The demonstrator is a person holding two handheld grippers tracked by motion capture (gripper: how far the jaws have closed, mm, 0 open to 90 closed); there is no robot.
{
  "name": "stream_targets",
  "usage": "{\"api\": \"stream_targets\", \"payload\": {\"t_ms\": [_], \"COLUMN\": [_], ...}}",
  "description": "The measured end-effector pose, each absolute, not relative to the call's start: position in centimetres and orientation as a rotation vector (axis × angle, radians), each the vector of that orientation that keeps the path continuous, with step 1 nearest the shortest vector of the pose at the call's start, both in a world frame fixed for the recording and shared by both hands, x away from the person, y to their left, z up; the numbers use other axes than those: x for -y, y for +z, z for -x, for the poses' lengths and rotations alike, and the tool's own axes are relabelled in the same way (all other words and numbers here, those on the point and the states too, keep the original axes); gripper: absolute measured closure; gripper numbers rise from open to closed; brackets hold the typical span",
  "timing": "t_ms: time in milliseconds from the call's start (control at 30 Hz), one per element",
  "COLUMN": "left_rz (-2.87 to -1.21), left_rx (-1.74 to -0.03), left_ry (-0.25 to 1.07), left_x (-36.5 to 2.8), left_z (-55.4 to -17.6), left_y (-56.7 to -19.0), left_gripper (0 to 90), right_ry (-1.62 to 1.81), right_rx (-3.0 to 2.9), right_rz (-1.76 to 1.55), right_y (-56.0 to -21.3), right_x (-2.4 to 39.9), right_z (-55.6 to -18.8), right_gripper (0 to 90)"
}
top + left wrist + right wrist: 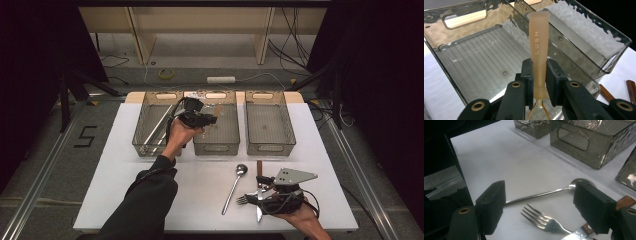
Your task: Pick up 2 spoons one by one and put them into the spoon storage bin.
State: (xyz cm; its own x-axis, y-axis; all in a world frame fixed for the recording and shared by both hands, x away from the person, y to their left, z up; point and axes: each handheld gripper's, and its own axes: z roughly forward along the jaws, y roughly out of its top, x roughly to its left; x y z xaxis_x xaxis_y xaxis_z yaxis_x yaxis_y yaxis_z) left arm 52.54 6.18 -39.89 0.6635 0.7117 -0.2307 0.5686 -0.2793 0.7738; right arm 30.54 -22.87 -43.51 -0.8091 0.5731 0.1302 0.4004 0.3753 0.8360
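Note:
My left gripper [202, 119] hangs over the middle bin [216, 142], held by a hand in a dark sleeve. In the left gripper view its jaws [539, 68] are shut on a beige utensil handle [538, 42] that stands upright above the bin floor [474, 67]; thin gold wires show below the handle. My right gripper [257, 192] rests open at the table's front right. In the right gripper view its jaws [541, 196] straddle a steel fork [544, 221] without touching it, with a spoon [544, 193] lying just beyond.
Three smoky clear bins stand in a row at the back; the left bin [150, 145] holds long metal pieces, the right bin [268, 142] looks bare. A spoon [234, 186], a fork [242, 200] and a wood-handled knife [259, 169] lie on the white table [125, 180].

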Motion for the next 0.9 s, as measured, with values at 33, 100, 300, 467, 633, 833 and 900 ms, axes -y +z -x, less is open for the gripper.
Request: {"api": "stream_targets", "payload": {"t_ms": [33, 100, 300, 467, 633, 833, 900], "left_rz": [-1.974, -1.971, -1.988, -1.988, -1.989, -1.990, -1.984], "left_rx": [-0.998, -1.002, -1.006, -1.020, -1.029, -1.049, -1.059], "left_ry": [0.198, 0.195, 0.195, 0.200, 0.205, 0.214, 0.216], "left_x": [-6.2, -6.1, -6.0, -6.0, -6.1, -6.1, -6.1], "left_z": [-52.5, -52.6, -52.6, -52.6, -52.7, -52.6, -52.5], "left_y": [-39.9, -40.0, -40.6, -40.9, -41.1, -41.3, -41.2], "left_gripper": [76.6, 76.6, 76.5, 76.4, 76.3, 72.3, 67.1], "right_ry": [1.411, 1.410, 1.411, 1.411, 1.410, 1.411, 1.411], "right_rx": [-2.450, -2.451, -2.450, -2.450, -2.451, -2.451, -2.451], "right_rz": [-0.878, -0.876, -0.877, -0.875, -0.875, -0.875, -0.876], "right_y": [-43.5, -43.5, -43.5, -43.5, -43.5, -43.5, -43.5], "right_x": [22.9, 22.9, 22.9, 22.9, 22.9, 22.9, 22.9], "right_z": [-30.5, -30.5, -30.5, -30.5, -30.5, -30.5, -30.5], "right_gripper": [26.9, 26.9, 26.9, 26.9, 26.9, 27.0, 26.9]}}
